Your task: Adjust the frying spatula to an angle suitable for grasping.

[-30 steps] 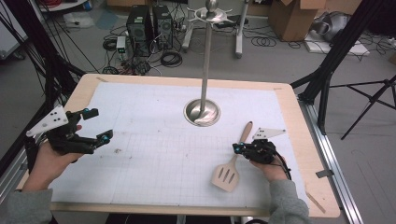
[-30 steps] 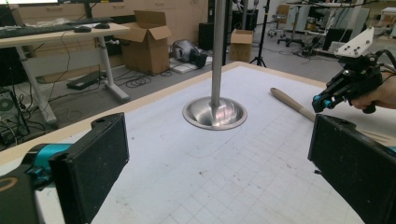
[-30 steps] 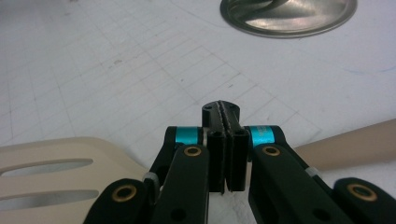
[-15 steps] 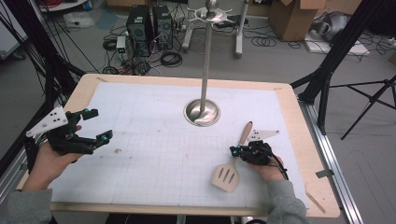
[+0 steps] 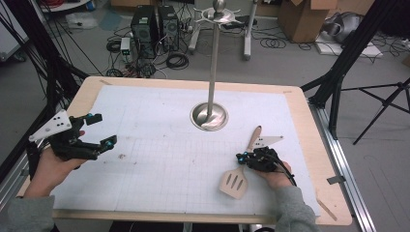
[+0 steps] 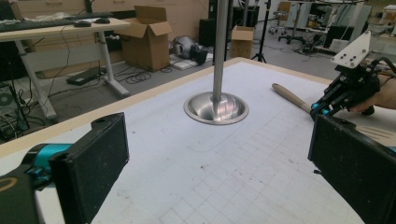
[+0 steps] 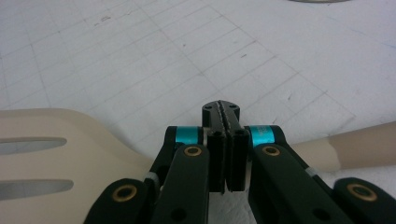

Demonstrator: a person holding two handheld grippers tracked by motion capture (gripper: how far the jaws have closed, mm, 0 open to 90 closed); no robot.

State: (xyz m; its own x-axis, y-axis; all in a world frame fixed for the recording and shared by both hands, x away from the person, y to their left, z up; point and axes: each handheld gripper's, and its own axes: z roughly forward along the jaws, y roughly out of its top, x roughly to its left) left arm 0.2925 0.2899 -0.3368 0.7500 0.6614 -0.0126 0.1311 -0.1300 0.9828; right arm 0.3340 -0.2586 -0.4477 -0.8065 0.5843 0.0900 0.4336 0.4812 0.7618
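Nearest the person, the right gripper [image 5: 240, 157] sits low on the mat [image 5: 159, 159] with its jaws pressed tight together over the neck of the spatula [image 5: 234, 181]; whether they actually pinch it is hard to tell, since the pads meet in the right gripper view. The spatula lies flat, slotted blade toward the near edge, handle pointing away. Over on the left, the left gripper [image 5: 102, 130] hovers with jaws spread wide, holding nothing. Farther back stands the metal stand [image 5: 209, 116].
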